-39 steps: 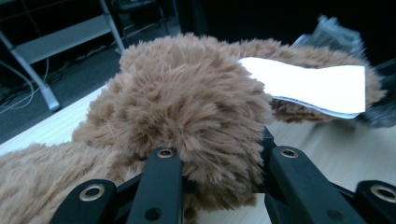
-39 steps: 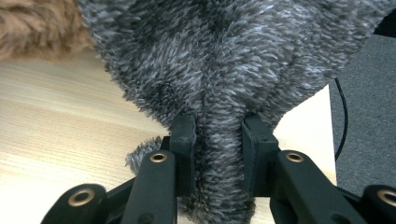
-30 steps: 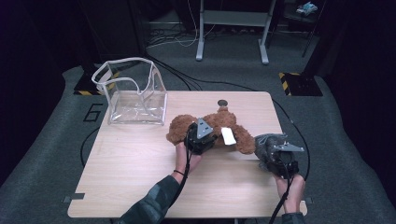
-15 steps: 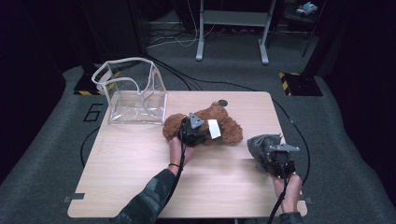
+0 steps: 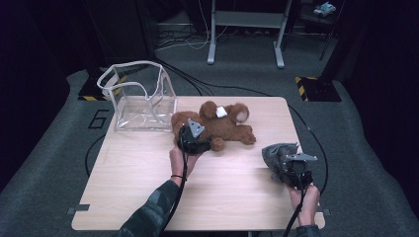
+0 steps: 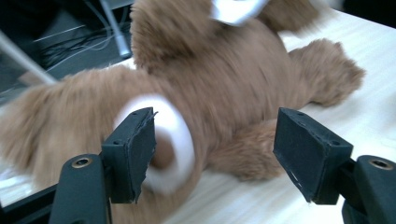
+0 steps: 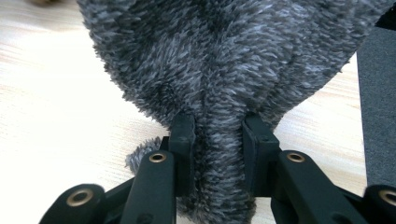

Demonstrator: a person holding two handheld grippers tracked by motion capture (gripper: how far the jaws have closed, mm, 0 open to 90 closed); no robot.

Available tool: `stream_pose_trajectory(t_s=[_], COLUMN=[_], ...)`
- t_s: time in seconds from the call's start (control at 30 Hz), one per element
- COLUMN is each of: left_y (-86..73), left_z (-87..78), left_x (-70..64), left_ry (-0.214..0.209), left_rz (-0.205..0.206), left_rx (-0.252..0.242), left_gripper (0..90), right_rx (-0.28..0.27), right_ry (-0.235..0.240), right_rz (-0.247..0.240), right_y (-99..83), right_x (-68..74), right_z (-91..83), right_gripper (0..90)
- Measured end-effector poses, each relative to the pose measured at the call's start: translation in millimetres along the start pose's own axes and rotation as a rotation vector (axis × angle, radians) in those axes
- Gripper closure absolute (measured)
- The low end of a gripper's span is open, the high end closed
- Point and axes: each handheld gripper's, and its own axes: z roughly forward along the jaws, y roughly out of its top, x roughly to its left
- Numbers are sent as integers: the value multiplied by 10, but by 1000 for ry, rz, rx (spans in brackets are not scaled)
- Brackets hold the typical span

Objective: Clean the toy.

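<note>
A brown teddy bear (image 5: pixel 222 126) lies on the wooden table (image 5: pixel 148 177), with a white tag (image 5: pixel 221 112) on its upper side. My left gripper (image 5: pixel 196 142) sits at the bear's near left side, open. In the left gripper view its black jaws stand wide apart, with the bear's (image 6: pixel 224 93) white-and-brown muzzle beside the left jaw's pad. My right gripper (image 5: pixel 295 170) is near the table's right front, shut on a grey fuzzy cloth (image 5: pixel 277 153). The right gripper view has both jaws pinching a fold of the grey cloth (image 7: pixel 224 70).
A clear plastic bag (image 5: pixel 141 96) with white trim stands open at the table's back left, just left of the bear. Black cables trail over the grey floor behind the table. A metal stand (image 5: pixel 244 29) rises at the back.
The bear has shifted and now lies flatter across the table. My left gripper has let go of it and stands open. The right gripper with the grey cloth has stayed near the right front.
</note>
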Motion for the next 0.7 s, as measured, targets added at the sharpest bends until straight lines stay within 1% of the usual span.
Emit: stream_pose_trajectory(t_s=[0.03,0.07,0.1,0.17,0.2,0.27,0.3,0.33,0.37,0.4,0.43,0.47,0.53,0.57,0.63,0.67,0.7], left_y=[-6,-10,-15,-15,-16,-6,7,18,32,48,60,80,118,129,145,145,145], left_z=[15,32,46,80,92,128,166,195,221,246,267,296,351,373,432,467,505], left_x=[36,89,115,201,229,281,322,352,380,408,426,452,496,503,501,506,506], left_ry=[15,26,35,53,65,70,77,80,86,93,95,93,99,95,105,98,103], left_rz=[-13,-19,-30,-52,-55,-60,-66,-80,-88,-91,-94,-103,-107,-114,-97,-105,-102], left_rx=[1,15,15,24,20,34,51,58,62,68,70,83,92,99,114,127,142], left_gripper=[270,266,259,249,246,245,242,234,233,232,228,228,224,224,228,228,223], right_rx=[0,5,0,9,9,6,12,6,11,4,11,8,5,11,10,11,11], right_ry=[0,-1,2,4,0,-1,1,1,1,2,1,-1,-1,-2,-1,-1,-3], right_rz=[-2,-3,-6,-5,-11,-6,-5,-7,-8,-9,-8,4,-3,-3,-2,-1,-4], right_y=[1,1,-1,-3,-6,-11,-11,-13,-12,-15,-16,-19,-24,-24,-26,-25,-24], right_x=[3,10,11,16,11,8,5,-3,-8,-13,-17,-11,-27,-31,-33,-32,-29], right_z=[4,4,16,19,25,29,25,29,22,22,14,12,10,5,3,3,2], right_gripper=[689,689,689,689,689,689,689,689,689,689,689,690,690,689,689,690,689])
